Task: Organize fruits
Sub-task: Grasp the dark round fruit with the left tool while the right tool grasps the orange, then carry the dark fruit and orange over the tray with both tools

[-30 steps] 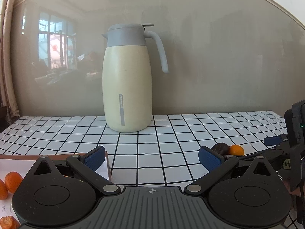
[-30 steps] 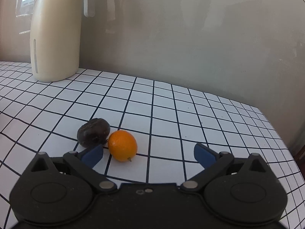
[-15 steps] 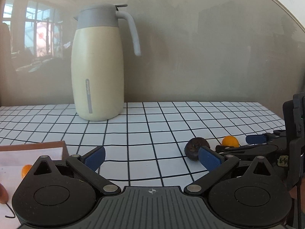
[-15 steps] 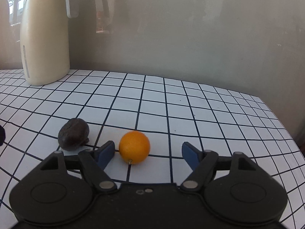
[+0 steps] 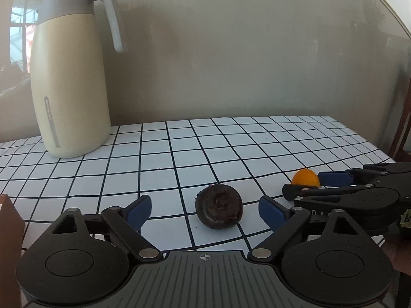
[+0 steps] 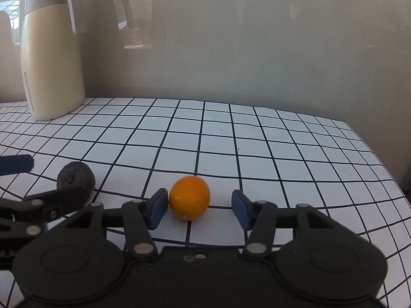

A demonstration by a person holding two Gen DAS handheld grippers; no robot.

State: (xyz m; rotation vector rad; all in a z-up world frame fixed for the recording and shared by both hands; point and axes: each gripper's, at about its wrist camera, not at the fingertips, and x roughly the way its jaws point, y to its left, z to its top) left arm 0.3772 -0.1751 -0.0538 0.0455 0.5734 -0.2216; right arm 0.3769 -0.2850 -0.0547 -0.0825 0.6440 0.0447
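Two grippers closing around two fruits on a grid-patterned table

The right gripper (image 6: 199, 209) has its jaws partly narrowed and closing on a small orange citrus fruit (image 6: 189, 197); its left blue pad (image 6: 157, 211) is at the fruit's side, apparently touching, while the right pad stands clear, so nothing is gripped. The left gripper (image 5: 205, 211) is wide, its jaws beginning to close, with a dark wrinkled fruit (image 5: 218, 205) lying on the table between the pads, touching neither. Both fruits rest on the white tablecloth with black grid lines (image 6: 257, 141), near each other, the dark one to the left of the orange one. A cream thermos jug with a grey lid (image 5: 70, 77) stands upright at the far left by the wall, well apart from both fruits
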